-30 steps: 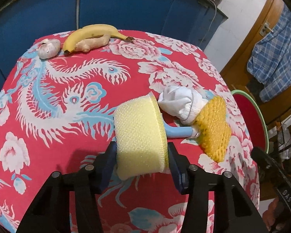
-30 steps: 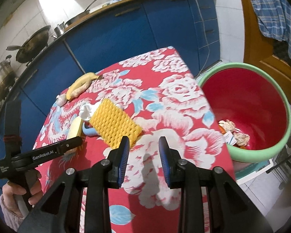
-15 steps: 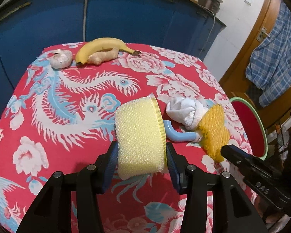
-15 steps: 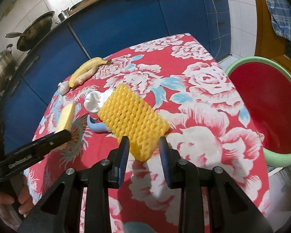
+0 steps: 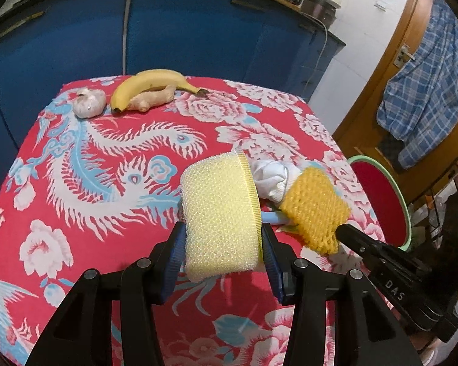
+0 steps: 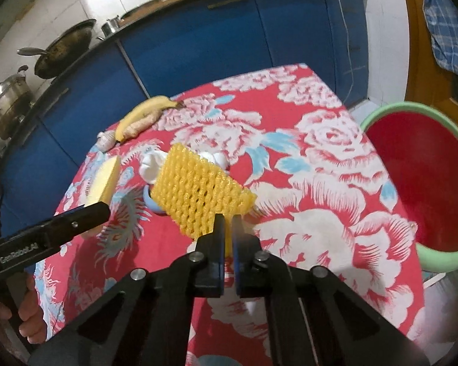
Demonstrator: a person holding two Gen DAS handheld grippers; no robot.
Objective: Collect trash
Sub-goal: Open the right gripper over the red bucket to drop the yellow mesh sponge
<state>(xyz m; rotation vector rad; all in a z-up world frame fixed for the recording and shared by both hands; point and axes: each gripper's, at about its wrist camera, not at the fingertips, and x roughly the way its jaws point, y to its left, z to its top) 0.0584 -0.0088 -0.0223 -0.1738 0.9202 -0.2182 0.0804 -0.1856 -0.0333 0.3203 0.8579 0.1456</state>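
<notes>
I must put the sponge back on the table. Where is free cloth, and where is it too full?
Free cloth: the wide left part of the tablecloth, between the garlic and the left gripper; also the far right corner behind the white rag. Crowded: around the yellow net and along the back edge by the banana.

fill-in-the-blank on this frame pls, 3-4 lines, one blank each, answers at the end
1. The left gripper is shut on the pale yellow ____.
2. The right gripper pinches a corner of the orange ____ fruit sleeve.
3. The yellow banana lies against a knobbly piece of ____.
4. Off the table's edge stands a basin with a green rim and a ____ inside.

Missing words: sponge; foam-net; ginger; red
</notes>
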